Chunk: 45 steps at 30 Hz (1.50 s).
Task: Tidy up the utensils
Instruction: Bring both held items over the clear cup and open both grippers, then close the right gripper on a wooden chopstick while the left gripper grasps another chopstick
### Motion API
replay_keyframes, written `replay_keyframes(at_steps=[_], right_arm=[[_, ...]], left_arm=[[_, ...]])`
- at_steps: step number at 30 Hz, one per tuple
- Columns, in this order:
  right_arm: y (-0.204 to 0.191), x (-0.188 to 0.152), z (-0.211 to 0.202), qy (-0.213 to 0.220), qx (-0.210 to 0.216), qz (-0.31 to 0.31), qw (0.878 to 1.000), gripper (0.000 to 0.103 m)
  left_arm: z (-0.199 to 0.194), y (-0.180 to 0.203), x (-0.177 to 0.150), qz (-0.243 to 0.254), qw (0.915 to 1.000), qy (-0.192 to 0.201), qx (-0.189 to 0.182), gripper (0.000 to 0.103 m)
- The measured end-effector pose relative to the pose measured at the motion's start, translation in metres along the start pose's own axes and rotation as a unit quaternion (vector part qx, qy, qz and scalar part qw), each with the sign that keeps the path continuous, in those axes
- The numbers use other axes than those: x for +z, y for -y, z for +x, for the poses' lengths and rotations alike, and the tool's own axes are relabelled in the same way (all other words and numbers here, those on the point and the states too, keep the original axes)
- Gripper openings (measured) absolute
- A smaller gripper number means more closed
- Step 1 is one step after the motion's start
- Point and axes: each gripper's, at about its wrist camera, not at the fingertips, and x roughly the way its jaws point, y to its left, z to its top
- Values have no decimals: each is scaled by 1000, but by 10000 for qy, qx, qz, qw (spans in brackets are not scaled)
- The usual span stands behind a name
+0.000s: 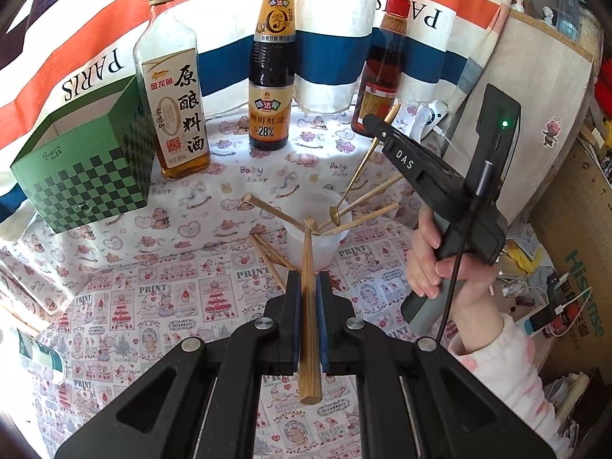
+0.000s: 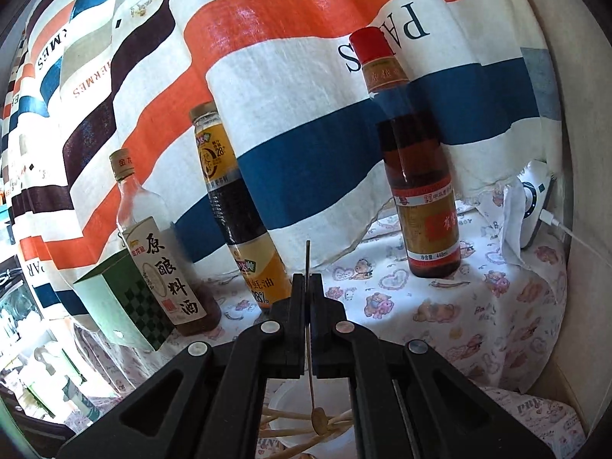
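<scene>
I get bright daylight in both views; glare washes out the surface (image 1: 325, 145) behind the bottles. Fisheye bending curves the edges, corners go black, and the left edge of the right view blurs.

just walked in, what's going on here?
A person holds a tool in each hand, sorting utensils into a clear plastic cup on the patterned tablecloth. The left tool is shut on a wooden chopstick, its tip at the cup. The right tool grips a thin gold spoon whose bowl hangs at the cup's rim. Several chopsticks are already in the cup; two lie beside it.
</scene>
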Motion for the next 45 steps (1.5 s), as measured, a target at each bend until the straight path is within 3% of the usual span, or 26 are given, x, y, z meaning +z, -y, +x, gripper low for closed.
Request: replay_keyframes(at_steps=[4, 8, 15, 16, 19, 20, 22, 25, 26, 28, 30, 34, 39, 45], right_arm=[[3, -10, 2, -198, 43, 0, 9998, 2], [6, -20, 1, -432, 48, -67, 9990, 2], [17, -23, -17, -557, 210, 119, 9982, 5], [19, -23, -22, -571, 276, 160, 9979, 11], [21, -20, -41, -452, 284, 160, 9984, 48], [21, -19, -50, -341, 237, 164, 9990, 50], [21, -17, -68, -220, 271, 153, 9993, 50], [17, -16, -95, -97, 232, 206, 9995, 50], [14, -17, -105, -78, 143, 162, 9997, 50], [8, -20, -126, -43, -174, 73, 9998, 50], [5, -28, -152, 162, 35, 66, 9998, 50], [-7, -41, -177, 230, -1, -120, 9997, 52], [-6, -56, -166, 18, 25, -65, 10000, 52], [11, -86, -113, -712, -88, -28, 9974, 54]], left_arm=[[20, 0, 9, -56, 9999, -44, 104, 7], [52, -3, 15, -154, 9992, -337, 160, 7], [90, 3, 23, -106, 9992, -370, -57, 7], [94, 2, 25, -149, 9992, -341, -165, 7], [88, 1, 27, -196, 9990, 78, -391, 7], [80, 2, 26, -185, 9988, 308, -336, 7], [61, 8, 21, -27, 9971, 728, -240, 12], [30, 10, 12, 53, 9921, 1253, -28, 31], [20, 8, 8, 24, 9899, 1418, 72, 38], [1, 4, -1, -30, 9843, 1747, 249, 42], [-17, -6, -13, -123, 9777, 2060, 397, 56], [-37, -30, -38, -381, 9653, 2482, 717, 74], [-33, -55, -69, -463, 9591, 2596, 1031, 95], [13, -71, -92, -645, 9682, 2151, 1099, 97]])
